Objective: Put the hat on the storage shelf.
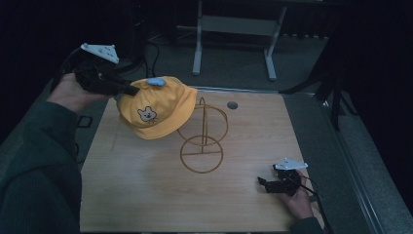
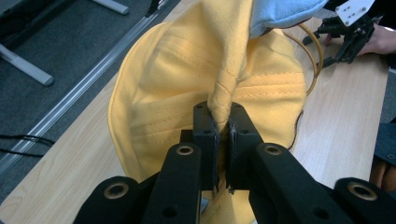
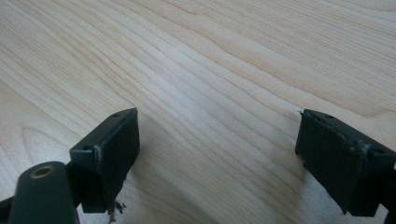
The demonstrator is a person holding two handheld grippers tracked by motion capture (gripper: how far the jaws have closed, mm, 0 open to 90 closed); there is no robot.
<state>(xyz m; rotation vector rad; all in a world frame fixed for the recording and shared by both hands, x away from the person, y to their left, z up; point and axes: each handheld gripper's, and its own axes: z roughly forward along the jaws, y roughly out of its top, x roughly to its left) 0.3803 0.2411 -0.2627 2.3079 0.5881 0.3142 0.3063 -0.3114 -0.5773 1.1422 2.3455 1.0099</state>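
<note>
At the upper left of the high view the left gripper (image 1: 127,89) has its jaws pinched tight on a thin fold of the yellow cap (image 1: 156,109), which hangs in the air over the far left part of the table (image 1: 146,204), just beside the wire stand (image 1: 203,141). That pinch is the worry: the left gripper view shows only a narrow ridge of cloth between the pads, so a jerk could let it slide out and drop the cap short of the stand. The brim may also snag on the upper ring and tip the light stand over, though I can't quite tell whether cloth and wire already touch. At the lower right the right gripper (image 1: 265,184) rests on the wood, jaws spread wide and holding nothing, too far off to steady the stand.
</note>
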